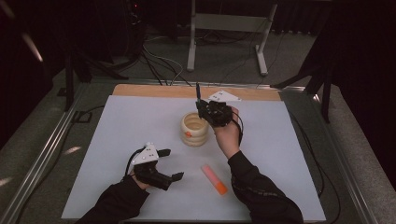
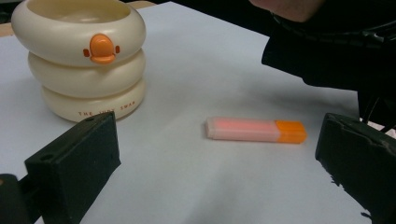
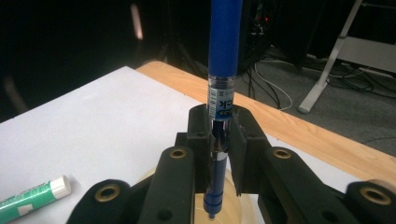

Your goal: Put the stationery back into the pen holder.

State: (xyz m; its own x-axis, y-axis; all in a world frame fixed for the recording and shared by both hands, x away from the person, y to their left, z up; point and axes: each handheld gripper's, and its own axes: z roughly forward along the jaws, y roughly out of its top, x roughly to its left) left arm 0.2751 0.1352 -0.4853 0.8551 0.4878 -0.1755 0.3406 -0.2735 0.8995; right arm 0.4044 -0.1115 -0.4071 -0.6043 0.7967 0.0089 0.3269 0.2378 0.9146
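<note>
Jaws of right gripper [image 3: 219,135] clamp one blue pen [image 3: 223,70], upright above one cream ringed holder [image 1: 194,129] mid-table. Left gripper [image 1: 171,164] open, near left. One orange-capped pink marker [image 1: 214,179] lies near right.

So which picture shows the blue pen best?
The right gripper view: the blue pen stands upright and close up, pinched between the right gripper jaws, its lower end over the cream holder. In the high view the pen is a thin dark stick above the holder.
</note>
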